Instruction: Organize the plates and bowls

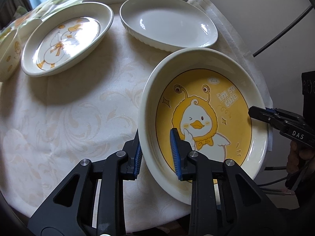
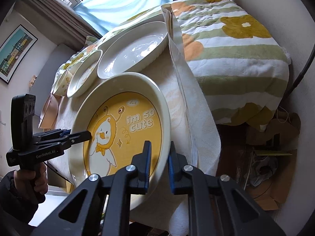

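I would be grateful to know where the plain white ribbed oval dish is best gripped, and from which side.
Grip the white ribbed dish by its raised rim on the near long side, one jaw inside, one outside on the fluting. That edge faces open tablecloth; the duck plate lies to its left.

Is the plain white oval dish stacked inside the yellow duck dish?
No, the plain white dish sits apart on the tablecloth, behind the yellow duck dish.

The table [image 1: 69, 118] has a cream cloth with a leaf pattern. On it lie a duck plate [image 1: 67, 39], a plain white dish [image 1: 169, 25], a small bowl [image 1: 9, 55] at the left edge, and a flowery towel [image 2: 232, 45] at the far end.
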### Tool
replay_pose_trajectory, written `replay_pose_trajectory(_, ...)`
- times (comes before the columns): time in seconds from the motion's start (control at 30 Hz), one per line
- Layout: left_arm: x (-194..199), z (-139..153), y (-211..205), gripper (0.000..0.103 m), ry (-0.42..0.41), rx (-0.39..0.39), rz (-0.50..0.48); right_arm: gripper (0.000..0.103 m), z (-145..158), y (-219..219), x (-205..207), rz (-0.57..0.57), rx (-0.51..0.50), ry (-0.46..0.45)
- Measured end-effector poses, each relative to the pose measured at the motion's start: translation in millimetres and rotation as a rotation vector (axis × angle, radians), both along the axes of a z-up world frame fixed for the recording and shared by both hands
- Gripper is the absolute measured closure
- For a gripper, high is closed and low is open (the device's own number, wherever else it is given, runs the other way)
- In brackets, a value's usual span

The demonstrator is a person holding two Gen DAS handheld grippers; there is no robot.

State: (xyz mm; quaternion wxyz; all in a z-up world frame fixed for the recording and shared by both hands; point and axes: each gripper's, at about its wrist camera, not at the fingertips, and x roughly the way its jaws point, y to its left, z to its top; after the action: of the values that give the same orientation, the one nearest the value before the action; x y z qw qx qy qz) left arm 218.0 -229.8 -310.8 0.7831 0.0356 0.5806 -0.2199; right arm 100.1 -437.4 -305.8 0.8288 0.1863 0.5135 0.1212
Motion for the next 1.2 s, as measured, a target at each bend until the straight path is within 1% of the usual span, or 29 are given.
replay_pose_trajectory(0.2, -7.0, 2.4, -1.7, 0.079, -0.025, 0.013, 0.006, 0.089, 1.4, 0.8, -0.1, 0.016, -0.014, -0.006)
replay_pose_trajectory(0.33, -14.7, 11.1, -2.9, 0.079, -0.050, 0.014, 0.005, 0.089, 4.1, 2.4, -2.8, 0.025, -0.016, -0.018)
replay_pose_trajectory(0.47, -19.3, 22.7, 7.8, 0.079, -0.060, -0.005, 0.019, 0.088, 9.1, 10.0, -4.2, 0.027, -0.019, -0.013)
replay_pose_trajectory(0.57, -21.2, 34.3, 21.5, 0.079, -0.073, -0.020, 0.029, 0.089, 18.3, 21.1, -5.6, 0.029, -0.027, -0.019)
replay_pose_trajectory(0.77, -27.8, 60.1, 69.4, 0.079, -0.101, -0.029, 0.026, 0.088, 41.5, 56.8, -4.1, 0.015, -0.025, -0.040)
replay_pose_trajectory(0.93, -32.2, 78.1, 123.7, 0.079, -0.120, -0.021, 0.044, 0.089, 61.6, 106.7, 2.9, 0.027, -0.027, -0.070)
replay_pose_trajectory(1.07, -33.9, 85.1, 171.2, 0.079, -0.126, -0.005, 0.059, 0.088, 68.1, 146.9, 11.9, 0.032, -0.014, -0.079)
replay_pose_trajectory(1.2, -33.0, 83.0, 217.9, 0.079, -0.126, 0.005, 0.077, 0.089, 64.1, 186.8, 21.1, 0.048, 0.003, -0.073)
